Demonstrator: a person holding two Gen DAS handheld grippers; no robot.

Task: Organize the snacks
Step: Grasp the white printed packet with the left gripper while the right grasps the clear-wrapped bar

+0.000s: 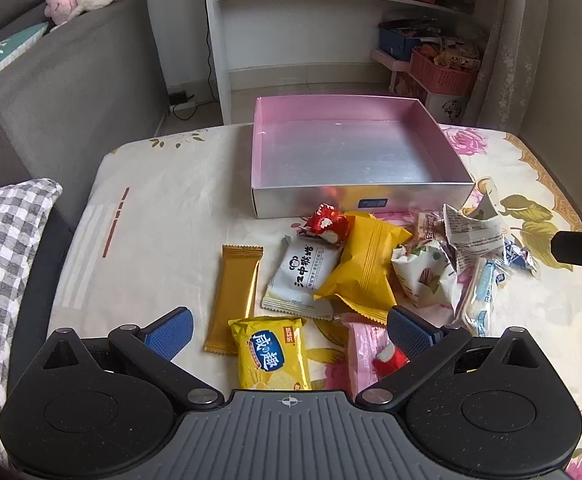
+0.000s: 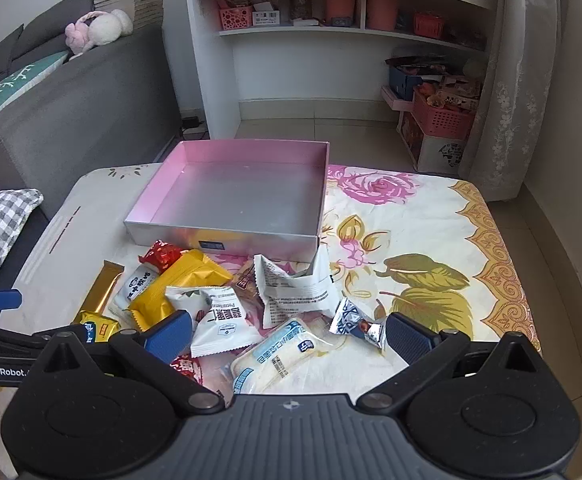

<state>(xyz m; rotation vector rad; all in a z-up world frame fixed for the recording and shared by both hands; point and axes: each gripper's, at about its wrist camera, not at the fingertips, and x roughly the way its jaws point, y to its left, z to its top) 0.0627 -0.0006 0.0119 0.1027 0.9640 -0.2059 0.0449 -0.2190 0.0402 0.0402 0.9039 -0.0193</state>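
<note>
I take the pink box as my landmark; it sits open on the flowered tablecloth with nothing inside it that I can see.

Snacks all lie on the cloth in a loose pile just in front of the box's near wall, none in it:
- red candy nearest the wall, just short of touching it
- big yellow packet in front of the candy, overlapping a white packet with black lettering
- long gold bar left of that pair, lying apart
- yellow chip bag farthest from the box on the left side
- torn white wrapper standing crumpled at the box's right front corner, touching it
- bread in clear wrap and a small blue-and-silver candy in front of the wrapper

Left gripper: jaws spread wide, holding nothing, hovering over the chip bag end of the pile.
Right gripper: jaws likewise wide apart, nothing held, hovering above the bread.
</note>
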